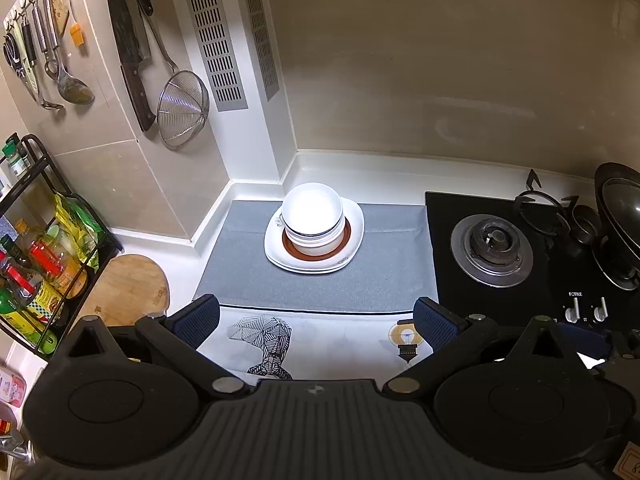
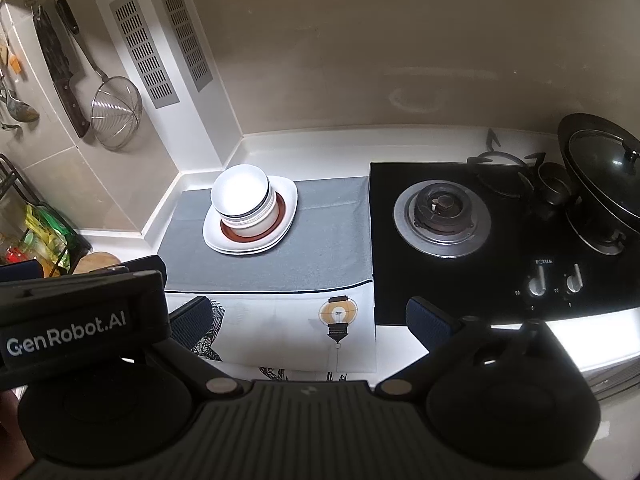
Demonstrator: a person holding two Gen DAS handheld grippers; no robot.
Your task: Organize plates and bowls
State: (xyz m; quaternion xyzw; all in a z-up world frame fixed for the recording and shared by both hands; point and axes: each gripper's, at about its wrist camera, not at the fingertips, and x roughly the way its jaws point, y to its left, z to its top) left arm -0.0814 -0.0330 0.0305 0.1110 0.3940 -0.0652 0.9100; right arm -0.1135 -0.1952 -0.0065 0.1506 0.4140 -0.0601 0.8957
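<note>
1. Left wrist view: black left gripper (image 1: pixel 316 322) hangs nearest, fingers spread wide and holding nothing, above a white illustrated cloth (image 1: pixel 320 344); beyond, on a grey rectangular mat (image 1: pixel 384 264), white nested bowls (image 1: pixel 313 218) sit stacked on white rounded-square plates (image 1: pixel 352 236).
2. Right wrist view: black right gripper (image 2: pixel 308 320) likewise gapes, unladen; bowls (image 2: pixel 242 196) and plates (image 2: pixel 288 204) lie left of a black glass gas hob (image 2: pixel 496 280).

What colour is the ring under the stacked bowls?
Reddish-brown ring on the white plate; clearest in the left wrist view.
</note>
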